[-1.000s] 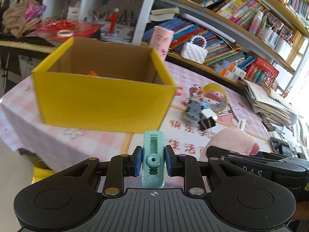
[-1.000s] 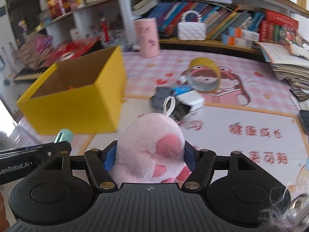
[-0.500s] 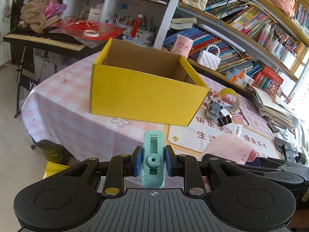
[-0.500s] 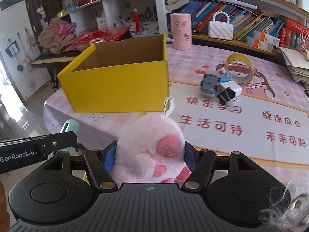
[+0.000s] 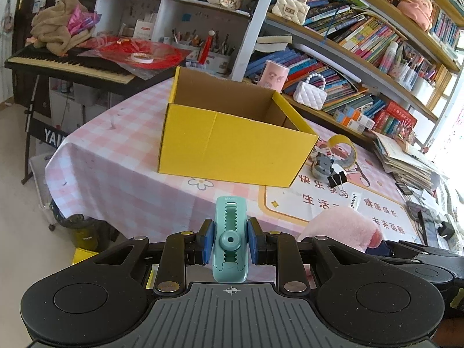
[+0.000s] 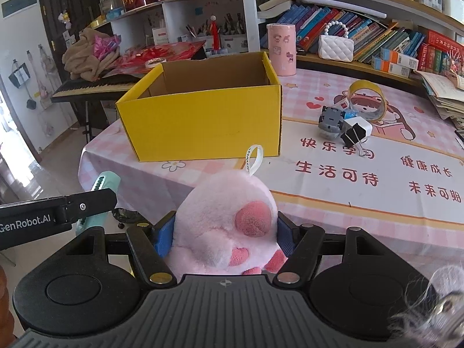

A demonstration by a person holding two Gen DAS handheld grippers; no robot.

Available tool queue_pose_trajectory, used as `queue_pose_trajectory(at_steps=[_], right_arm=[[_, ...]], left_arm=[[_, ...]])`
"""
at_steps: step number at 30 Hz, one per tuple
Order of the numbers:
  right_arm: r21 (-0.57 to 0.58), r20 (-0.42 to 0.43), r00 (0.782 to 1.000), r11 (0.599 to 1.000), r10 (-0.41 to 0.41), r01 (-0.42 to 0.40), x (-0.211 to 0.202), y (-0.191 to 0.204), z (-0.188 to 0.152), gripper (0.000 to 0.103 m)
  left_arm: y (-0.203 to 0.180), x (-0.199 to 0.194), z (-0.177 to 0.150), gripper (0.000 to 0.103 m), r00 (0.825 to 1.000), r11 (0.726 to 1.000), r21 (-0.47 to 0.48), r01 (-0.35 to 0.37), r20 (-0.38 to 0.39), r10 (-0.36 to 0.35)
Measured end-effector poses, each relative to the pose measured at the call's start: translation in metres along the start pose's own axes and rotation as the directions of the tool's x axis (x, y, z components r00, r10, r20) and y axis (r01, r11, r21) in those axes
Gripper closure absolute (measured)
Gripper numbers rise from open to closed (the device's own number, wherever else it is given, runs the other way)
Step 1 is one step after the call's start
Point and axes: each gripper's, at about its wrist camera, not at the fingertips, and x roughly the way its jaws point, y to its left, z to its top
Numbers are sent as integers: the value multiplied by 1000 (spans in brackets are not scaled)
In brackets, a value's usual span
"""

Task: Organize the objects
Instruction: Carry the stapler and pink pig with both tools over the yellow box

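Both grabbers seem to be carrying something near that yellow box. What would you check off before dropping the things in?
1. Left gripper clamped on the teal clip: ok, pads press both its sides.
2. Right gripper clamped on the pink plush toy: ok, squeezed between the pads.
3. Yellow box open at the top: ok, no lid or flaps over it.
4. Room inside the box: cannot tell, its floor is hidden by the near wall.
5. Grippers above the box opening: not ok, both are in front of it, off the table's edge.
6. Box clear of the tape roll and binder clip: ok, they lie apart to its right.
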Motion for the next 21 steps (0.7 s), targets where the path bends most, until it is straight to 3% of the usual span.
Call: queue_pose_trajectory(at_steps=[11,21], right_arm=[[-44,23,1000,999,-12,13,-5,16,3,37],[-85,155,988,996,-4,17,3,10,54,37]], left_arm=[[11,-8,12,80,999,1000,-8,12,43,-12],[7,9,62,80,991,1000,2,-1,136,1]])
